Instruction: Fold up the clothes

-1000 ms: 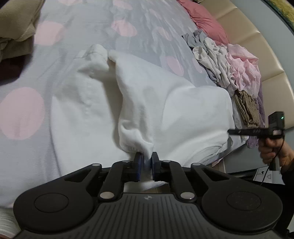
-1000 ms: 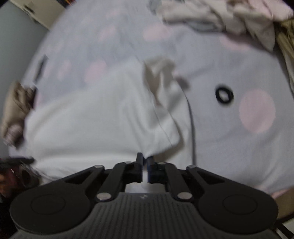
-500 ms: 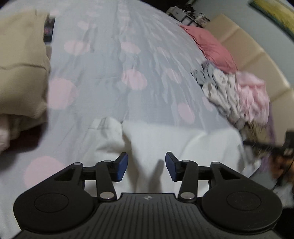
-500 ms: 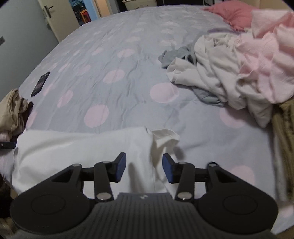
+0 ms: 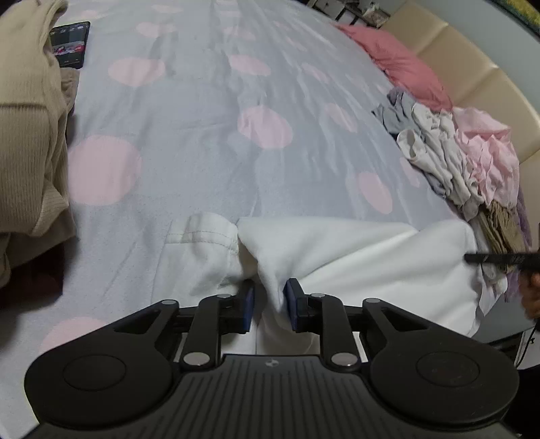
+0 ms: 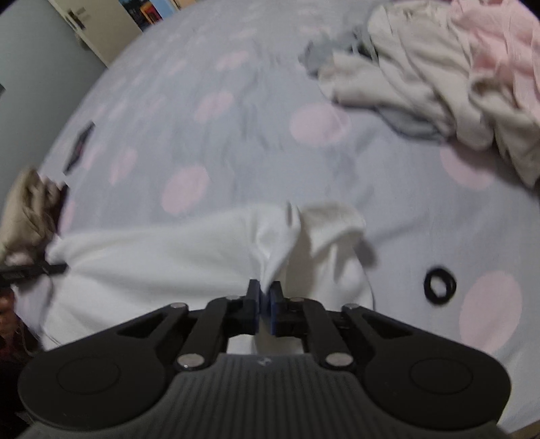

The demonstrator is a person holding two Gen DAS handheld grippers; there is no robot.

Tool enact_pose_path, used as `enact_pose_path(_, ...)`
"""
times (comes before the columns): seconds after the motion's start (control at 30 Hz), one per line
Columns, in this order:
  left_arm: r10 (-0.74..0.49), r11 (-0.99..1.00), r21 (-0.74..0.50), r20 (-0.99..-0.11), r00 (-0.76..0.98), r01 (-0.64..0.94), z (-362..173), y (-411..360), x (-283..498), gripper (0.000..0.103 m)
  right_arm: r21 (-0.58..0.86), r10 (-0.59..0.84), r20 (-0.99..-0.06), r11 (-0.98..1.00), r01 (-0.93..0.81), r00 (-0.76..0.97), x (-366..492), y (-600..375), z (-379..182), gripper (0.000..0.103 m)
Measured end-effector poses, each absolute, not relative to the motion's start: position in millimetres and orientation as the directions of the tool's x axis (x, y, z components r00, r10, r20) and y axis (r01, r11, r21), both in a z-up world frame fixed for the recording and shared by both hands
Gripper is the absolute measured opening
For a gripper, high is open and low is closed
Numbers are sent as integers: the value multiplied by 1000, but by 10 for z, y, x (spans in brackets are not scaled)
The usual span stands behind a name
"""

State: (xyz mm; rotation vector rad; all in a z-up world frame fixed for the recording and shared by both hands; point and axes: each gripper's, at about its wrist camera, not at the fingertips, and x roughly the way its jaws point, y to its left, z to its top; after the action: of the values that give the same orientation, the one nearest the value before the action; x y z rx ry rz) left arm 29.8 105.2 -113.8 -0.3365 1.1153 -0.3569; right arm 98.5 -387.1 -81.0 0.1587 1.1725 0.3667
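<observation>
It was a home bedroom: a polka-dot bedsheet (image 5: 209, 111), pink pillow (image 5: 401, 67) at one o'clock, padded headboard (image 5: 472, 64), door (image 6: 91, 27) at eleven.

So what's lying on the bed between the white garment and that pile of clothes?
In the right wrist view, only bare spotted bedsheet lies between the white garment and the pile of clothes; the black ring sits off to one side.

Both the left gripper (image 5: 268, 305) and the right gripper (image 6: 265, 305) are matte black. Blue pads (image 5: 249, 304) line the fingers. Silver screws (image 5: 198, 357) dot the linkages above a ribbed housing.
</observation>
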Motion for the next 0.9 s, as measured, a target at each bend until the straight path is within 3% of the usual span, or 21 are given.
enact_pose_path(0.17,-304,951,-295,-838,453,92,-825,1024,162,39,98,223,-888,946,-309,402,840,-3690,-625,41)
enact_pose_path(0.3,-205,978,-142,-803,560,155,-467,852,-78,40,31,257,-880,871,-491,400,524,-3444,-657,41)
enact_pose_path(0.4,-286,948,-126,-739,610,293,-280,684,-271,40,-22,282,-875,789,-614,393,286,-3260,-681,44)
enact_pose_path(0.5,-440,874,-202,-717,541,442,-250,514,-407,41,-75,306,-871,689,-721,383,49,-3075,-705,49)
enact_pose_path(0.7,-528,748,-217,-767,365,627,-478,234,-538,41,-180,349,-868,441,-879,353,-426,-2707,-754,49)
enact_pose_path(0.9,-441,631,-43,-842,312,774,-775,-12,-754,41,-280,328,-856,357,-891,400,-468,-2667,-863,42)
